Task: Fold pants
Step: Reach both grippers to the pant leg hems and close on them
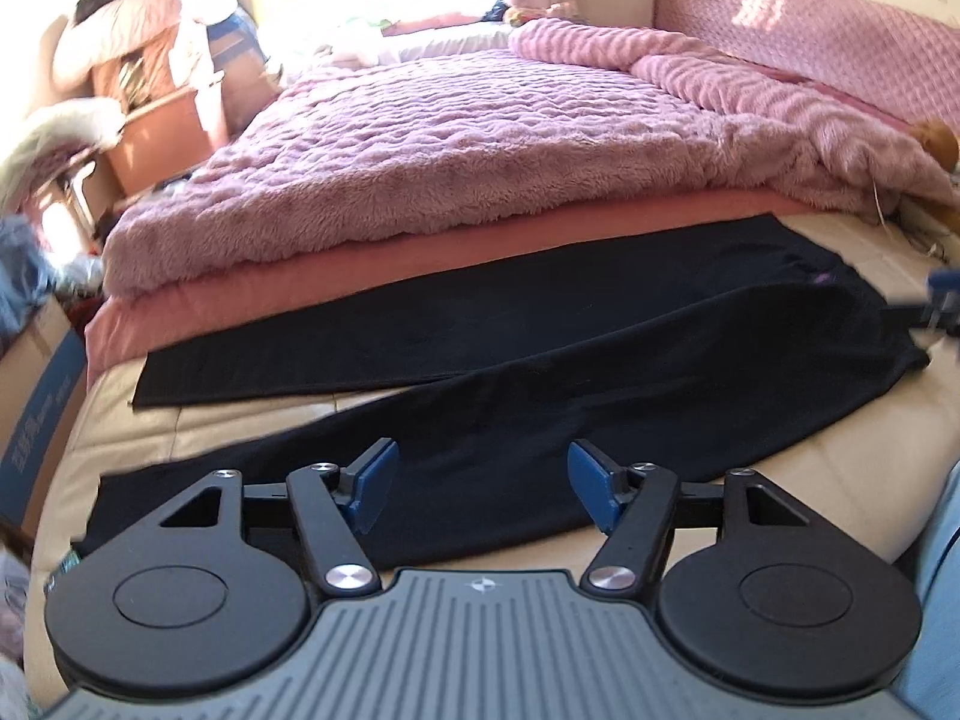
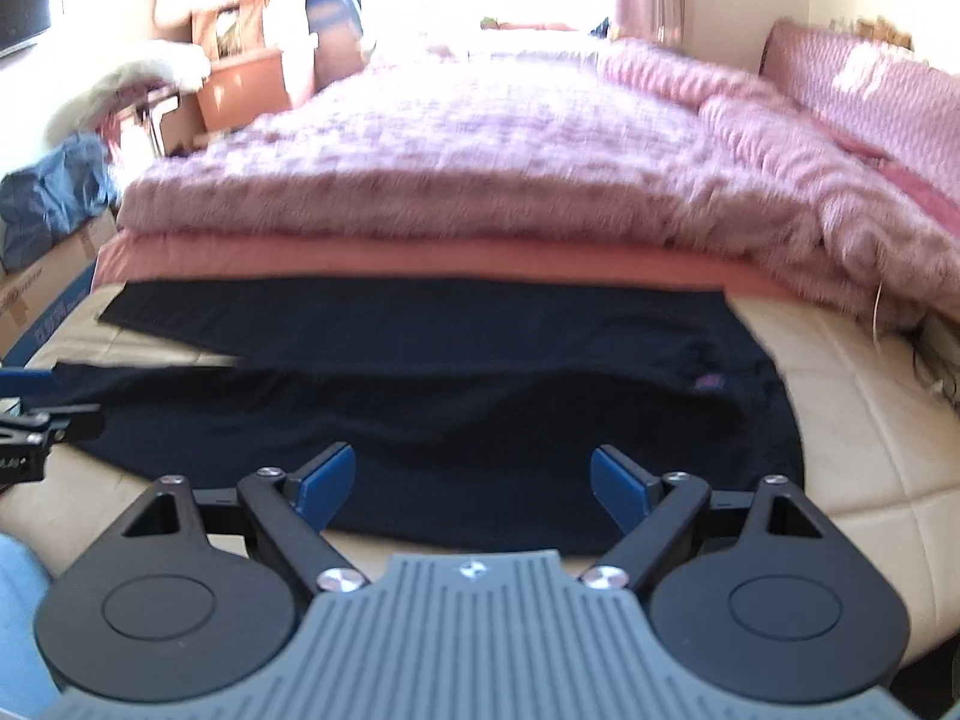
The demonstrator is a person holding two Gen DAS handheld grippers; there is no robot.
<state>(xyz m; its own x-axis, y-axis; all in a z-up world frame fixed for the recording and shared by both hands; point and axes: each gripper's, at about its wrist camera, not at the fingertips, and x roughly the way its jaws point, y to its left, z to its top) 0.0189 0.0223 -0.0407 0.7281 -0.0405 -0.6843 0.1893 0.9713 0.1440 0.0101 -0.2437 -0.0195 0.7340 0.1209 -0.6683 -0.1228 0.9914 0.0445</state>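
Black pants (image 1: 540,348) lie flat on the cream mattress (image 1: 840,468), legs spread in a V toward the left and waist at the right. My left gripper (image 1: 483,483) hovers open just above the near leg, with only cloth showing between its blue pads (image 1: 375,483). The right wrist view shows the same pants (image 2: 450,408), with my right gripper (image 2: 474,486) open above the waist end near the front edge of the cloth. The left gripper's tip (image 2: 30,414) shows at that view's left edge, and the right gripper's tip (image 1: 942,306) at the other view's right edge.
A fluffy pink blanket (image 1: 480,144) and a salmon sheet (image 1: 360,276) are folded back behind the pants. Cardboard boxes (image 1: 36,396), blue clothes (image 2: 54,192) and a cluttered chair (image 2: 156,84) stand to the left of the bed. A pink headboard (image 1: 810,6) is at the far right.
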